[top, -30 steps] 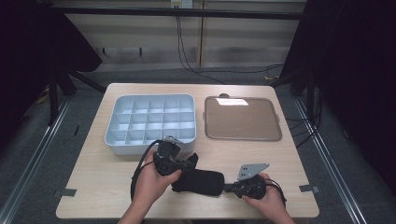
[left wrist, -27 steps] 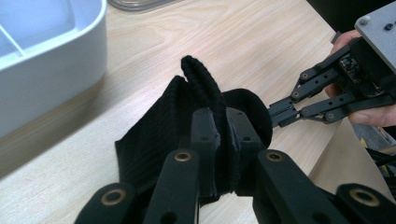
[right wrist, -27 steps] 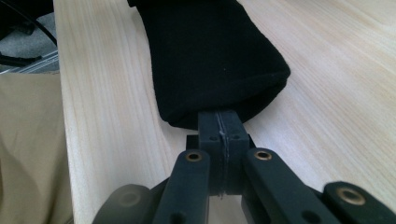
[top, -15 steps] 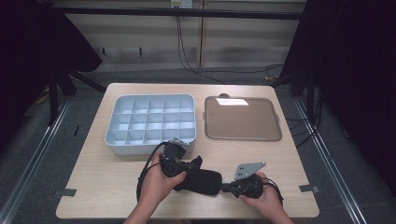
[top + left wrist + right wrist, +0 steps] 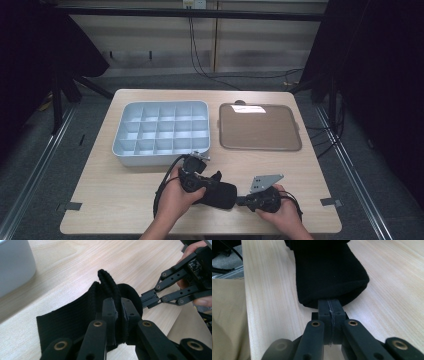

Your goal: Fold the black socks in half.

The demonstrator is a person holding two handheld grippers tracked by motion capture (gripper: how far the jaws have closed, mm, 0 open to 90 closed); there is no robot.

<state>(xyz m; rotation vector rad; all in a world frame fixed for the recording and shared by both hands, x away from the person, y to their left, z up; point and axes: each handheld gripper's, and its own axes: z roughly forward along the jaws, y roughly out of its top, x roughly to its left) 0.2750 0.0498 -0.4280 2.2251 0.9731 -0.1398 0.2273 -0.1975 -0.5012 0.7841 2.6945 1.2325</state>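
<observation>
A black knitted sock [image 5: 222,195] lies near the table's front edge, stretched between both grippers. My left gripper [image 5: 212,182] is shut on its ribbed cuff end, where the folded fabric [image 5: 75,320] bunches up between the jaws of the left gripper [image 5: 119,312]. My right gripper [image 5: 240,201] comes in from the right and is shut on the rounded toe end [image 5: 329,272], pinched at the tip of the right gripper [image 5: 330,306]. In the left gripper view, the right gripper [image 5: 147,298] reaches the sock's far end, with a hand behind it.
A pale grey compartment tray [image 5: 162,159] stands just behind the left hand, and its corner [image 5: 15,262] looms close. A flat brown tray [image 5: 260,127] lies at the back right. Beige trousers [image 5: 227,320] show past the table's front edge.
My left hand has shifted slightly right and toward the front edge, lowering the cuff with it. The right hand has kept still.
</observation>
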